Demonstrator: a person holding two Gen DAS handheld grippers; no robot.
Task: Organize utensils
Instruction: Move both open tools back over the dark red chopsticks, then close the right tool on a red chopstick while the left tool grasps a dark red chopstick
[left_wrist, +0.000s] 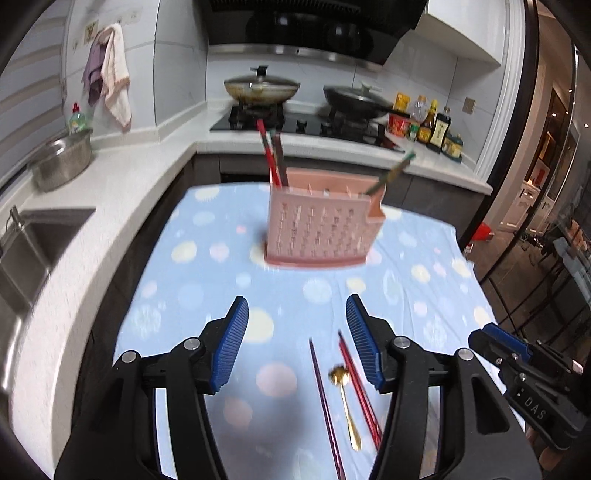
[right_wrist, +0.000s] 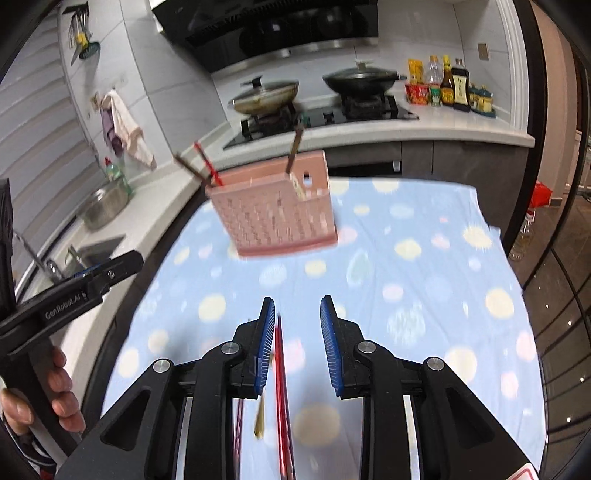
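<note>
A pink perforated utensil holder (left_wrist: 317, 225) stands on the blue dotted tablecloth (left_wrist: 207, 280); it also shows in the right wrist view (right_wrist: 277, 218). Red and brown chopsticks (left_wrist: 271, 155) stick out at its left, a green-tipped one (left_wrist: 391, 173) at its right. On the cloth near me lie a purple chopstick (left_wrist: 325, 402), a gold spoon (left_wrist: 345, 402) and red chopsticks (left_wrist: 360, 387). My left gripper (left_wrist: 297, 343) is open and empty above the cloth, left of them. My right gripper (right_wrist: 297, 339) is open, over the red chopsticks (right_wrist: 282, 398) and the spoon handle (right_wrist: 260, 417).
A white counter (left_wrist: 122, 177) with a sink (left_wrist: 33, 240) and a steel bowl (left_wrist: 61, 158) runs along the left. A stove with two woks (left_wrist: 262, 88) and sauce bottles (left_wrist: 432, 125) sits behind the table. The table's right edge drops to a dark floor (left_wrist: 517, 266).
</note>
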